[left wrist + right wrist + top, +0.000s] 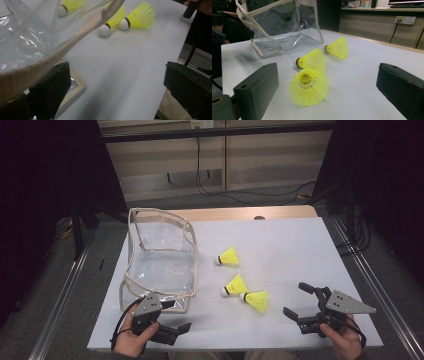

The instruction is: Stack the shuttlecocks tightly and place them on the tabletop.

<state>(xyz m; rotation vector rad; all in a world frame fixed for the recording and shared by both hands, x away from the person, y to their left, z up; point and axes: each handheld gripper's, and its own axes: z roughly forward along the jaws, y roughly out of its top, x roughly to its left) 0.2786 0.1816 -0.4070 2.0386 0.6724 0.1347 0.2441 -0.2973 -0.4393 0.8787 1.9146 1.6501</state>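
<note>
Three yellow shuttlecocks [256, 300] lie on the white table [290, 245] beside a clear bag [160, 262]. Both tongs, left [172, 319] and right [299, 302], stand apart, empty. I'd take the nearest by its cork, not its skirt, while the left steadies the bag's rim.

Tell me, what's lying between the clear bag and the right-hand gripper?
Three yellow shuttlecocks on the white table, seen from the high view, between the bag and the right gripper.
</note>
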